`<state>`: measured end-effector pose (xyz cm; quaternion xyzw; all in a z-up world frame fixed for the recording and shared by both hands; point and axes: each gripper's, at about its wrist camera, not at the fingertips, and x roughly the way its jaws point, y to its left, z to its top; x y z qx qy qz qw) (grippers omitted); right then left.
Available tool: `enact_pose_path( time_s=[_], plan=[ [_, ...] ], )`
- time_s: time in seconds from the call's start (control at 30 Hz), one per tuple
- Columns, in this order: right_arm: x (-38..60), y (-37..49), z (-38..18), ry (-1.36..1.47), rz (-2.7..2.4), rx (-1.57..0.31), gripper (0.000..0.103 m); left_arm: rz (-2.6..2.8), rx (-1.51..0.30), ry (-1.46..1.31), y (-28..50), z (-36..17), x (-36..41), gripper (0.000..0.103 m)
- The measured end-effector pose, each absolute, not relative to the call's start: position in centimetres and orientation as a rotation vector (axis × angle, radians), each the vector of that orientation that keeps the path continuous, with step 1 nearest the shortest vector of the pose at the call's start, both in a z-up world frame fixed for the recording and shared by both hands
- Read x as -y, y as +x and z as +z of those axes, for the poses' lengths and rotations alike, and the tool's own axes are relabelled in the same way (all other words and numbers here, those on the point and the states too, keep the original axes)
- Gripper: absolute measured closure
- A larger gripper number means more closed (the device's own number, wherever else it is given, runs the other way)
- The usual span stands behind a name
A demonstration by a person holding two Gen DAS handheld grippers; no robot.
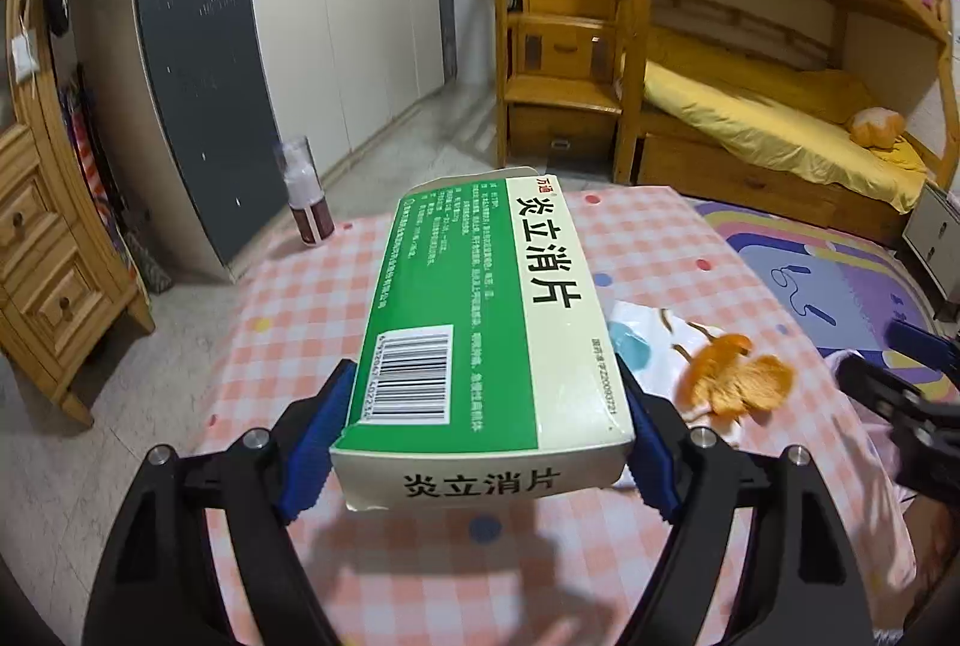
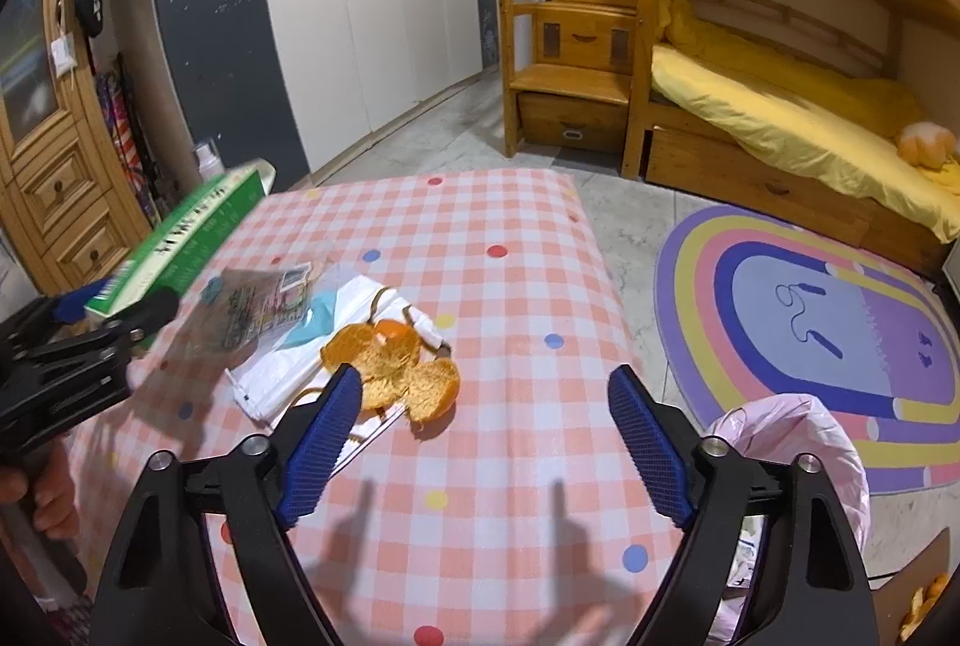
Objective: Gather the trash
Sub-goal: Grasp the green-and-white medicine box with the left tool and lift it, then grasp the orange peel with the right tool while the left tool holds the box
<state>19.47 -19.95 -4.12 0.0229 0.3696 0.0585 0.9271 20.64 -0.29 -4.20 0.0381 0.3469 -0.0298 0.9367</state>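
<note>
Here the left gripper [image 1: 486, 436] pinches a green and white cardboard box [image 1: 480, 322] reading "炎立消片", above the checked tablecloth [image 2: 510, 286]. The right gripper [image 2: 489, 442] is spread wide beside bumpy orange peel [image 2: 396, 364].

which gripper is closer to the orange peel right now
Right. The right gripper hovers open just short of the orange peel; the left gripper, clamping the green box, is off to its left.

We are seeing a green-and-cream box [image 1: 480, 322] and orange peel [image 2: 393, 367]. Pink-and-white checks with coloured dots are covering the tablecloth [image 2: 510, 286].
</note>
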Motion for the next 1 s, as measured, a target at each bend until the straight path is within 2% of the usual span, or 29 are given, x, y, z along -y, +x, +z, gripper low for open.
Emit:
enact_pose_path(
  time_s=[0.17,0.33,0.4,0.43,0.47,0.5,0.67,1.0],
  plan=[
    [18.7,19.7,-5.3,0.017,0.178,-0.821,0.052,-0.098,-0.716,0.056,18.7,-4.2,0.2,0.025],
    [17.7,20.6,-6.5,-0.010,0.177,-0.863,0.053,-0.105,-0.715,0.078,18.8,-4.4,0.5,0.025],
    [17.4,20.9,-6.6,-0.005,0.178,-0.864,0.051,-0.103,-0.717,0.072,18.9,-4.5,0.2,0.025],
    [17.2,21.2,-6.7,0.000,0.180,-0.866,0.039,-0.102,-0.719,0.065,19.0,-4.5,0.1,0.025],
    [17.0,21.4,-6.8,0.003,0.179,-0.862,0.021,-0.103,-0.723,0.054,19.1,-4.5,-0.1,0.025],
    [16.7,21.7,-6.8,0.003,0.176,-0.853,0.018,-0.103,-0.725,0.049,19.2,-4.5,-0.4,0.025],
    [14.6,22.9,-7.4,-0.016,0.149,-0.856,0.015,-0.091,-0.734,0.040,19.4,-4.7,-1.0,0.025],
    [14.0,24.9,-8.9,-0.006,0.074,-0.912,0.017,-0.086,-0.755,0.032,19.6,-5.0,-1.5,0.025]
  ],
)
